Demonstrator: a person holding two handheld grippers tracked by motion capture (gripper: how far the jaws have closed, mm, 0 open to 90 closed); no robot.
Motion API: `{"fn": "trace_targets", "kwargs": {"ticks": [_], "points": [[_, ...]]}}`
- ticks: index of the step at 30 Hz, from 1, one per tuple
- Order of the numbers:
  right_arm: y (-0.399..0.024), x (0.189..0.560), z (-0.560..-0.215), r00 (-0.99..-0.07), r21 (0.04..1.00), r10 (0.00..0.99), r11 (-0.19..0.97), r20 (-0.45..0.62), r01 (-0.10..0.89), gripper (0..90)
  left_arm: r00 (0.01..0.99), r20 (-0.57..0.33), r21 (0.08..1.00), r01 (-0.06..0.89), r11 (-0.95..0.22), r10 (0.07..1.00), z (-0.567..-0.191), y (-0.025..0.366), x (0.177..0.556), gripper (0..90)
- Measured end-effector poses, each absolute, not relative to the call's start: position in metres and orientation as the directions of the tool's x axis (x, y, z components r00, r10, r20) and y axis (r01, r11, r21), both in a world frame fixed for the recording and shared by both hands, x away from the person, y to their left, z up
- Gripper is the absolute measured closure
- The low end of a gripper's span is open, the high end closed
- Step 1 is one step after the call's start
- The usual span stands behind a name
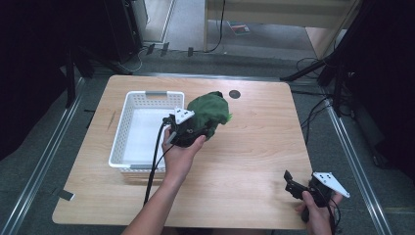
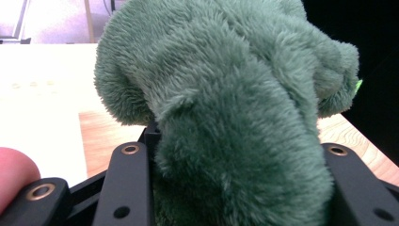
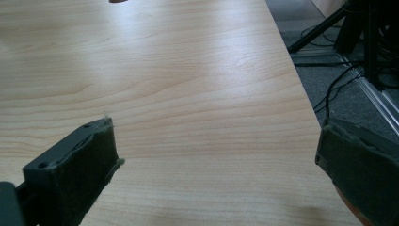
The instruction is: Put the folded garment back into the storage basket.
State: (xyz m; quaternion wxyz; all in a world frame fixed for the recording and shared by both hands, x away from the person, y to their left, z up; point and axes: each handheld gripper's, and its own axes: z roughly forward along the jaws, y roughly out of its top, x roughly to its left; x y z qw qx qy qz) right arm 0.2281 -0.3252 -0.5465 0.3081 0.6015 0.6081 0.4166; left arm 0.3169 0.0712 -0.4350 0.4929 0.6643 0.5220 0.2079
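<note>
Your right gripper [image 1: 298, 188] waits at the bench's [image 1: 244, 161] near corner, around 5 o'clock, jaws wide apart on nothing. Farther in, your left gripper [image 1: 188, 131] is clamped on the green plush toy [image 1: 209, 111], with the white basket [image 1: 128, 128] just beside it at 9 o'clock.
</note>
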Motion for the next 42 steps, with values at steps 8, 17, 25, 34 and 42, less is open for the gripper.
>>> {"fn": "trace_targets", "kwargs": {"ticks": [8,17,25,34,42], "points": [[-0.325,0.228,-0.546,-0.085,0.875,0.988,-0.071,0.127,0.478,0.0,0.334,-0.244,0.877,0.477,0.06,0.91,-0.43,0.097,0.315,51.7],[-0.325,0.228,-0.546,-0.085,0.875,0.989,-0.069,0.124,0.478,0.0,0.296,-0.254,0.877,0.473,0.09,0.921,-0.43,0.122,0.315,51.5],[-0.324,0.228,-0.546,-0.083,0.875,0.989,-0.069,0.124,0.48,0.0,0.239,-0.25,0.875,0.471,0.113,0.938,-0.438,0.15,0.316,50.5],[-0.324,0.228,-0.546,-0.081,0.875,0.989,-0.066,0.12,0.48,0.0,0.184,-0.229,0.87,0.479,0.116,0.956,-0.447,0.182,0.319,49.2],[-0.324,0.228,-0.546,-0.08,0.875,0.99,-0.066,0.119,0.48,0.0,0.136,-0.21,0.859,0.498,0.116,0.968,-0.458,0.209,0.328,49.0]]}}
